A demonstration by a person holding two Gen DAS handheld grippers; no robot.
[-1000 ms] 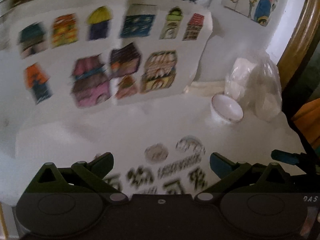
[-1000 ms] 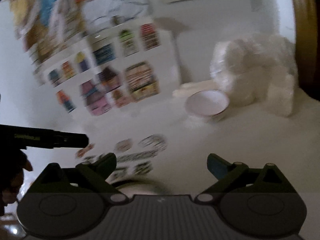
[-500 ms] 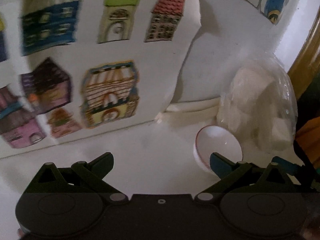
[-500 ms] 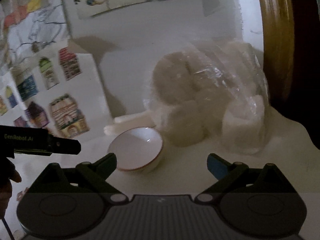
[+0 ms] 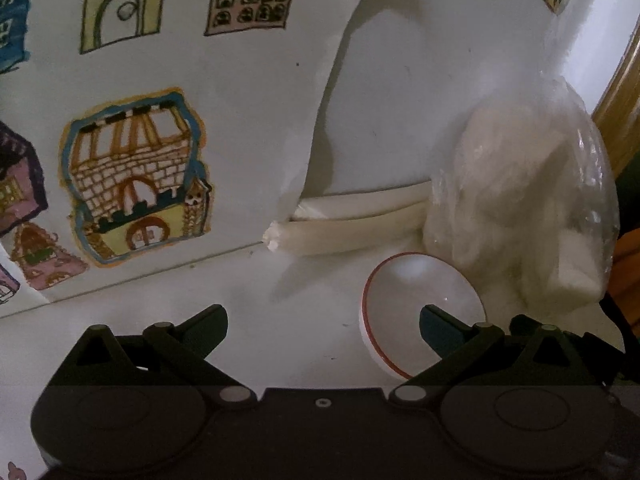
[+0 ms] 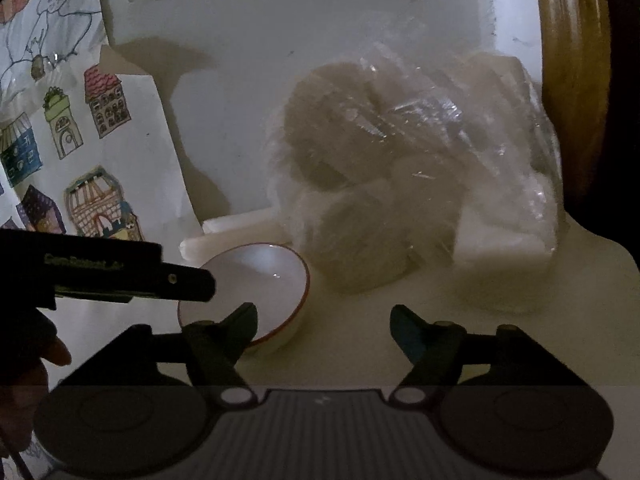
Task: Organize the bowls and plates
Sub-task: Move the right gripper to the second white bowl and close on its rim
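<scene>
A small white bowl [image 5: 416, 300] with a thin red rim sits on the white table near the back wall. It also shows in the right wrist view [image 6: 260, 280]. My left gripper [image 5: 324, 324] is open and empty; its right finger [image 5: 444, 328] overlaps the bowl's near side. My right gripper [image 6: 324, 324] is open and empty; its left finger [image 6: 236, 328] overlaps the bowl's near rim. The left gripper's dark body [image 6: 120, 276] reaches in from the left, over the bowl's left edge.
A clear plastic bag of white stuffing [image 5: 528, 208] [image 6: 420, 184] stands right behind the bowl. A rolled white paper [image 5: 348, 228] lies along the wall. A sheet with drawn houses [image 5: 136, 176] leans on the wall at left. A wooden frame [image 6: 568, 60] rises at right.
Both grippers have moved forward and closer to the bowl, which now looks larger and lies against each gripper's inner finger. Both stay open.
</scene>
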